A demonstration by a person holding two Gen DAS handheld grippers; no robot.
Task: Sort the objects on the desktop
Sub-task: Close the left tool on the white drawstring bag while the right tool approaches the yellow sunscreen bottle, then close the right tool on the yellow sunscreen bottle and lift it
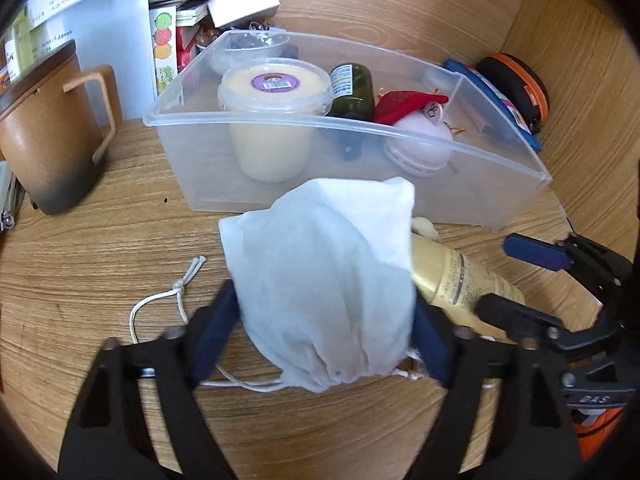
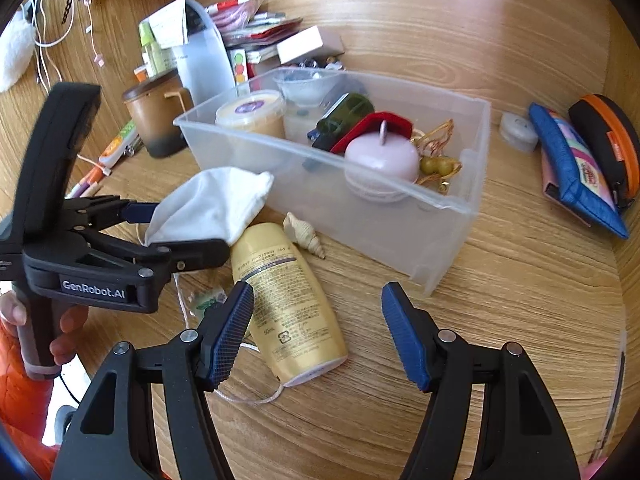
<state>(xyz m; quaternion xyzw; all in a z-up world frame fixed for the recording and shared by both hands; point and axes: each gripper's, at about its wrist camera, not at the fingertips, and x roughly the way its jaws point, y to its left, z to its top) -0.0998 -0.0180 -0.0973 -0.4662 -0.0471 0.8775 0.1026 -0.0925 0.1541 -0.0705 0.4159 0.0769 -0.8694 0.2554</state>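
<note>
My left gripper is shut on a white drawstring pouch and holds it just above the desk, in front of the clear plastic bin. The pouch also shows in the right wrist view. The bin holds a yellow tub, a dark green bottle, a pink macaron-shaped case and a red item. My right gripper is open and empty, just above a gold lotion bottle lying on the desk. A seashell lies by the bin.
A brown mug stands at the left. Papers and boxes pile up behind the bin. A blue pouch, an orange-rimmed black case and a small white round case sit to the right. Pens lie at the far left.
</note>
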